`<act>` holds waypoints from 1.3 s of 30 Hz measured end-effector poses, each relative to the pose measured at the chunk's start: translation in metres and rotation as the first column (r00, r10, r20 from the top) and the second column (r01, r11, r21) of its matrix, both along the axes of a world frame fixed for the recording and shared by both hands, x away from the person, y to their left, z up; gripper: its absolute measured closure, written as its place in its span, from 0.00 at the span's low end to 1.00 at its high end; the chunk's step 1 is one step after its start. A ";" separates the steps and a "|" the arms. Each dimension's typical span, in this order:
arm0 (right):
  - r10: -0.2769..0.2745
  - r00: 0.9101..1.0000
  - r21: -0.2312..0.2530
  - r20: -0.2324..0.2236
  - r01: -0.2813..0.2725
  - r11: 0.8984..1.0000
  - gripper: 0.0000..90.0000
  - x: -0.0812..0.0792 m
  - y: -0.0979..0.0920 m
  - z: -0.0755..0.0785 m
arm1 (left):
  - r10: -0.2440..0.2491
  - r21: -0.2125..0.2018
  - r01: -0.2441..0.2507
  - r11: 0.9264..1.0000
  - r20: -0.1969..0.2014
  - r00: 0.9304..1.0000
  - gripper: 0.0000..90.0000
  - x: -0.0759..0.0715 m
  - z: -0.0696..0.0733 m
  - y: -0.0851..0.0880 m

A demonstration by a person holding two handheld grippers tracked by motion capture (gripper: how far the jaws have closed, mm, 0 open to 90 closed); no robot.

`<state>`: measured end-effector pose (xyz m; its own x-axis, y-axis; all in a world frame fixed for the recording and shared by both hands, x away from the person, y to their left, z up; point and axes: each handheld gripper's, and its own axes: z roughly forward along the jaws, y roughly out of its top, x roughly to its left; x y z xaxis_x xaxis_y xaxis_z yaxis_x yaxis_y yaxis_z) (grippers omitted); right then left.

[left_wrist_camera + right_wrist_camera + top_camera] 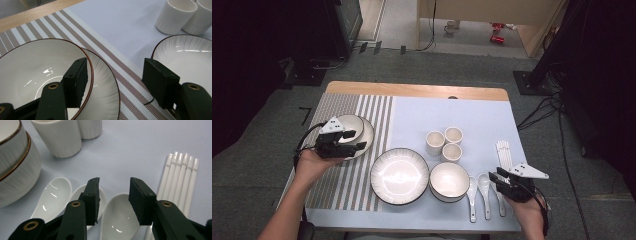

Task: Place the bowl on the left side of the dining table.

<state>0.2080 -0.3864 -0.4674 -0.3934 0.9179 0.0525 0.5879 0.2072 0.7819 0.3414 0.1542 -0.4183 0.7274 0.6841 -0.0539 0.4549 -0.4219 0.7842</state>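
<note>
- The left hand (312, 162) reaches in from the counter's (412, 90) near left edge, and the left gripper (354, 140) hangs level above the small bowl (348, 126) resting on a plate (366, 136) on the striped mat (344, 185).
- Its fingers (77, 80) stand wide apart; one hangs inside the bowl's rim, the other well outside it, and neither presses on the bowl.
- The right hand (529, 212) comes from the near right corner; the right gripper (495, 178) points forward and down.
- Three white spoons (484, 192) lie side by side, handles toward the person, bowls away.
- The right fingers (92, 200), half parted and holding nothing, straddle the rightmost spoon's bowl (120, 215), beside the chopsticks (182, 180).
</note>
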 end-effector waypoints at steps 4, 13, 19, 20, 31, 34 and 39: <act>-0.034 0.999 0.010 -0.021 0.035 0.999 0.67 0.001 -0.006 -0.002 | 0.003 0.001 -0.003 1.000 0.002 1.000 0.41 0.000 0.000 0.001; -0.061 0.997 0.024 -0.037 0.062 0.998 0.68 0.003 -0.014 -0.006 | 0.012 0.001 -0.012 1.000 0.004 1.000 0.41 0.000 0.000 0.003; -0.072 0.996 0.025 -0.058 0.074 0.997 0.67 0.004 -0.017 -0.009 | 0.016 0.001 -0.016 1.000 0.005 1.000 0.41 0.000 0.000 0.004; -0.068 0.996 0.023 -0.063 0.070 0.997 0.67 0.004 -0.017 -0.009 | 0.017 0.001 -0.017 1.000 0.004 1.000 0.40 0.000 0.000 0.004; -0.057 0.991 0.026 -0.121 0.061 0.998 0.69 0.008 -0.017 -0.016 | 0.015 0.006 -0.015 1.000 0.004 1.000 0.40 0.000 0.000 0.003; -0.057 0.990 0.019 -0.132 0.060 0.998 0.70 0.009 -0.017 -0.017 | 0.012 0.010 -0.012 1.000 0.001 1.000 0.40 0.000 0.000 0.003; -0.063 0.988 0.018 -0.142 0.066 0.998 0.73 0.010 -0.017 -0.018 | 0.012 0.010 -0.012 1.000 -0.001 1.000 0.40 0.000 -0.001 0.002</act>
